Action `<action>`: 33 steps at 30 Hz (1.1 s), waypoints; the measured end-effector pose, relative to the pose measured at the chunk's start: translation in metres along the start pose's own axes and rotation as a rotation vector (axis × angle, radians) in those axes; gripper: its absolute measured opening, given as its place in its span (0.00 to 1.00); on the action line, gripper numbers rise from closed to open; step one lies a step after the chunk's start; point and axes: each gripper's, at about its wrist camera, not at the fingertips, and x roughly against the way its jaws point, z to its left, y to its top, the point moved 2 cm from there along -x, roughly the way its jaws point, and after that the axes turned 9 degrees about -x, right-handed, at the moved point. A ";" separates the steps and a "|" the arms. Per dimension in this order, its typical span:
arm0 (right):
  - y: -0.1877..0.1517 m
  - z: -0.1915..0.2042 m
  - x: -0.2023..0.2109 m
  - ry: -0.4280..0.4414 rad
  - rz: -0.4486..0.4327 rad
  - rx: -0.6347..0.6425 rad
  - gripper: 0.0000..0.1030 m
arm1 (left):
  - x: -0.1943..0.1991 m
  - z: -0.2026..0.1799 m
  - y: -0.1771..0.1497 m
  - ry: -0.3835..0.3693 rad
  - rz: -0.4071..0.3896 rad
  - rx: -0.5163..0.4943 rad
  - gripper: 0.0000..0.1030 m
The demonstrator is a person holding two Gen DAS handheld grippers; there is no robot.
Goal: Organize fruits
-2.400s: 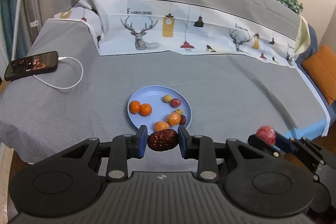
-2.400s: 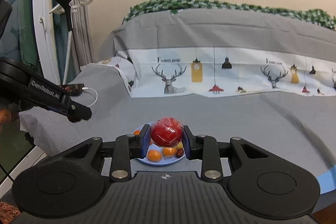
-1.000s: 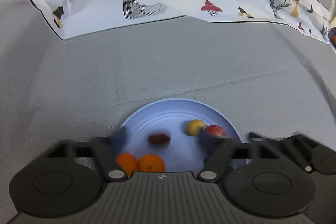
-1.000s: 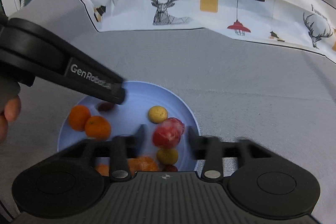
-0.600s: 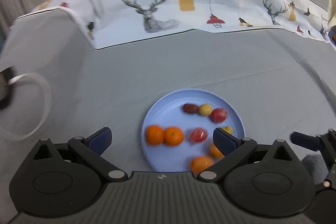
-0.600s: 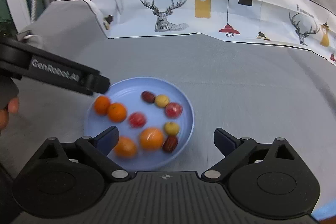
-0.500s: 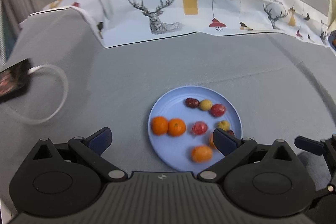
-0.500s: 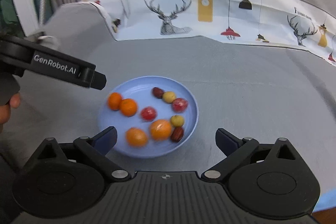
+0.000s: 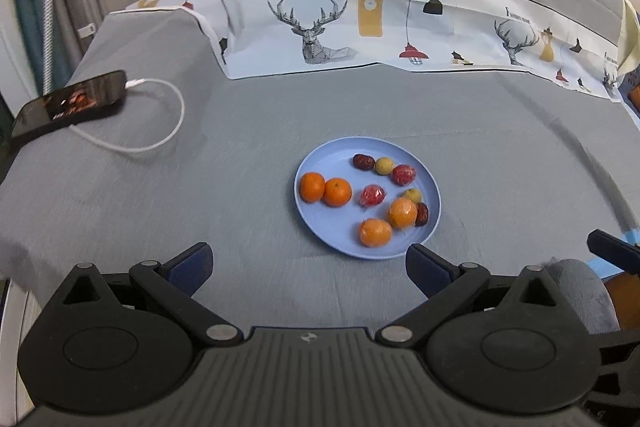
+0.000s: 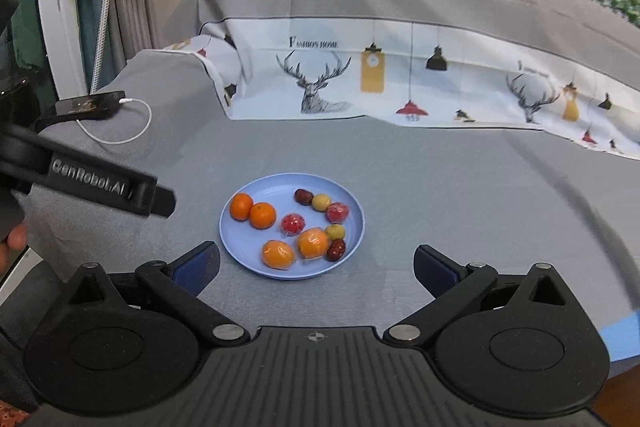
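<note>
A light blue plate (image 9: 332, 163) (image 10: 272, 191) sits mid-bed on the grey cover. It holds two bare oranges (image 9: 325, 189), two wrapped oranges (image 9: 388, 223), a wrapped red fruit (image 9: 373, 195), another red one (image 9: 404, 174), two yellow fruits (image 9: 384, 165) and two dark dates (image 9: 363, 162). My left gripper (image 9: 308, 265) hangs open and empty above the near side of the plate. My right gripper (image 10: 316, 264) is likewise open and empty, short of the plate. One left finger (image 10: 152, 199) crosses the right wrist view at left.
A phone (image 9: 68, 103) on a white cable (image 9: 160, 123) lies at the bed's left edge. A deer-print cloth (image 9: 360, 23) covers the raised back. The bed's near edge runs just below the grippers, with blue tape (image 10: 620, 335) at right.
Both grippers let go of their fruit, a dark date and a wrapped red fruit, over the plate. They opened wide, then drew back and up, so the plate looks smaller.
</note>
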 end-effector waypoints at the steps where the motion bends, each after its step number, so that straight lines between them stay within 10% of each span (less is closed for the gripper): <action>1: -0.001 0.000 0.003 -0.005 -0.009 0.001 0.99 | 0.003 0.000 -0.003 0.000 -0.003 0.007 1.00; 33: -0.007 0.007 0.028 -0.031 -0.078 0.009 0.99 | 0.009 -0.016 -0.020 0.036 0.029 -0.023 0.99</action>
